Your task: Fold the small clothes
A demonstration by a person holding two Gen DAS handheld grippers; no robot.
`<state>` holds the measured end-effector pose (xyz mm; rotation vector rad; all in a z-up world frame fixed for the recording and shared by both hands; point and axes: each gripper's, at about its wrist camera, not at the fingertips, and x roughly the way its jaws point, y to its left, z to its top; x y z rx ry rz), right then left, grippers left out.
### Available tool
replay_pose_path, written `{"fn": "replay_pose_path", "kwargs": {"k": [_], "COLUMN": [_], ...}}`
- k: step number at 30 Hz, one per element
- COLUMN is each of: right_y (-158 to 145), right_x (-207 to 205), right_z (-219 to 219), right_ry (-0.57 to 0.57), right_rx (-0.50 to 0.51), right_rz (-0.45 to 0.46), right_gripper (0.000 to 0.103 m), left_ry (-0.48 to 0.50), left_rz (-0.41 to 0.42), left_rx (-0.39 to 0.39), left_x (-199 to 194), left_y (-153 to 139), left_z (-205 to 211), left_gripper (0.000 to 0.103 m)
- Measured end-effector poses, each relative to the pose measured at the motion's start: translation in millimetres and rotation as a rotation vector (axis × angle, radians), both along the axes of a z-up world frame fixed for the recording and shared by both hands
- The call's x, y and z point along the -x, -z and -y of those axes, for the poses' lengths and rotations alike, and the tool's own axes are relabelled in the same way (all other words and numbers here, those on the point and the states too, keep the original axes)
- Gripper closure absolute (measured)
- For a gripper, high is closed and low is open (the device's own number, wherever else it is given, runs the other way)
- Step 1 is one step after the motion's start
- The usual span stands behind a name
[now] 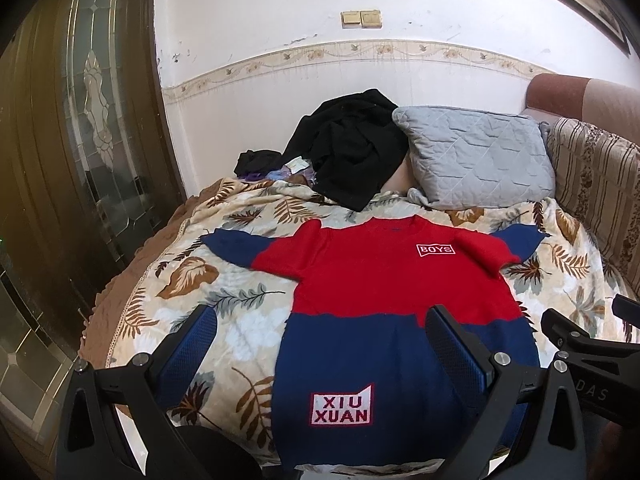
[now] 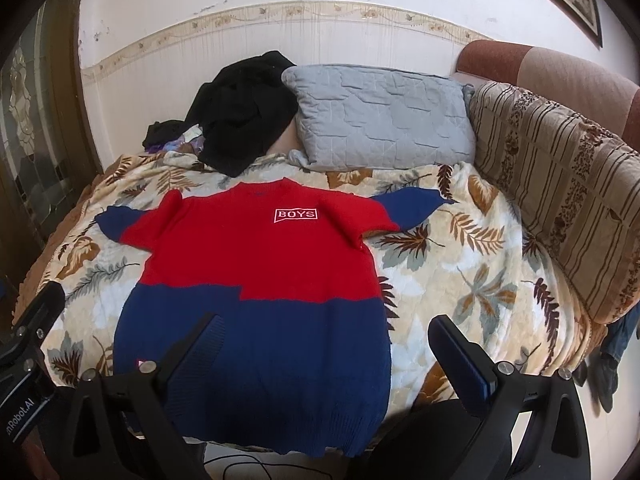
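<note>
A small red and navy knit sweater (image 1: 384,280) (image 2: 256,264) lies flat, front up, on the leaf-print blanket (image 1: 224,288) (image 2: 472,280), sleeves spread to both sides. A white BOYS label sits on its chest, and a XIU XUAN patch shows near the hem. My left gripper (image 1: 320,344) hovers open above the hem's left part, holding nothing. Over the hem's right part my right gripper (image 2: 324,352) is open too, empty. Part of the right gripper's body shows at the right edge of the left wrist view.
A heap of black clothes (image 1: 352,148) (image 2: 244,120) and a grey quilted pillow (image 1: 480,156) (image 2: 384,116) lie at the bed's far end by the wall. A striped sofa cushion (image 2: 560,208) bounds the right side. A dark glass-panelled door (image 1: 96,128) stands left.
</note>
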<state>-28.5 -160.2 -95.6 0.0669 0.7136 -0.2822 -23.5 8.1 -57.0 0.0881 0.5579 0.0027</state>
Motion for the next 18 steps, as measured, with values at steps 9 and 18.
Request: {"fn": "replay_pose_path", "kwargs": {"k": [9,18], "right_y": [8.3,17.1], "right_x": [-5.6,-12.1], "right_z": [1.0,0.1], "right_ry": [0.002,-0.001], "right_rx": [0.001,-0.007], "right_rz": [-0.027,-0.045], "right_gripper": [0.000,0.000], "left_ry": [0.004,0.001], "left_rz": [-0.016,-0.048], "left_rx": [-0.004,-0.017], "left_x": [-7.3,-15.6], "left_y": [11.3,22.4], "left_z": [-0.7,-1.4], "left_gripper": [0.000,0.000]}}
